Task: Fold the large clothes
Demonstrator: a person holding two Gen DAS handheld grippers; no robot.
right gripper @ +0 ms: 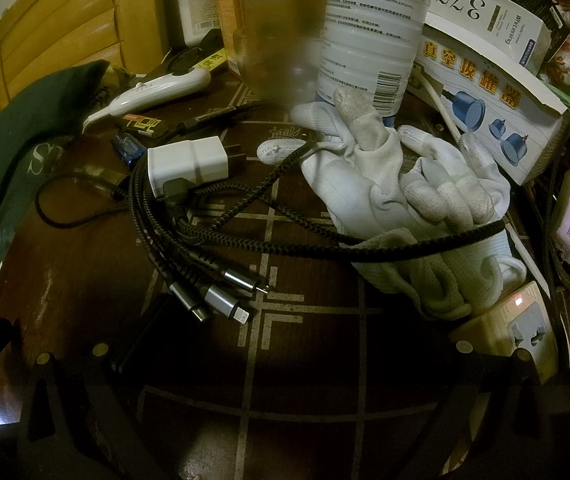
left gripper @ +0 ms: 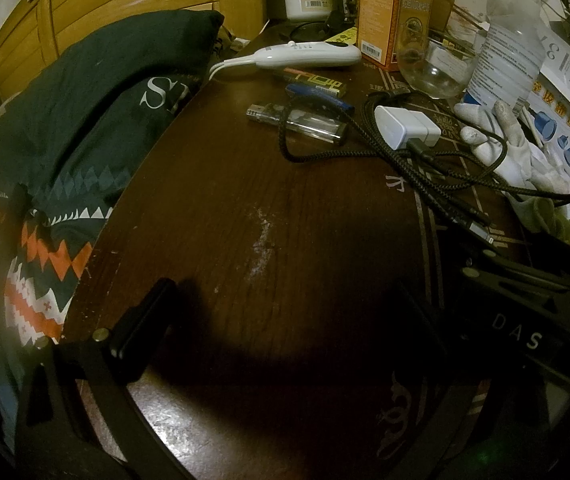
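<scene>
A dark green garment (left gripper: 65, 120) with white letters and an orange and white zigzag pattern lies bunched at the left edge of a dark wooden table (left gripper: 245, 220). It also shows at the far left of the right wrist view (right gripper: 17, 152). My left gripper (left gripper: 285, 312) is open and empty over the bare table top, right of the garment. My right gripper (right gripper: 317, 344) is open and empty over the table, facing a tangle of cable and white gloves (right gripper: 405, 184).
A white charger (left gripper: 405, 126) with black braided cables (right gripper: 221, 220), a lighter (left gripper: 297, 122), batteries, a white controller (left gripper: 309, 56), a glass (left gripper: 433, 68), a plastic bottle (right gripper: 369, 32), boxes (right gripper: 493, 96) and a power strip (right gripper: 521, 328) crowd the table's back and right. A wooden headboard (left gripper: 105, 4) stands behind.
</scene>
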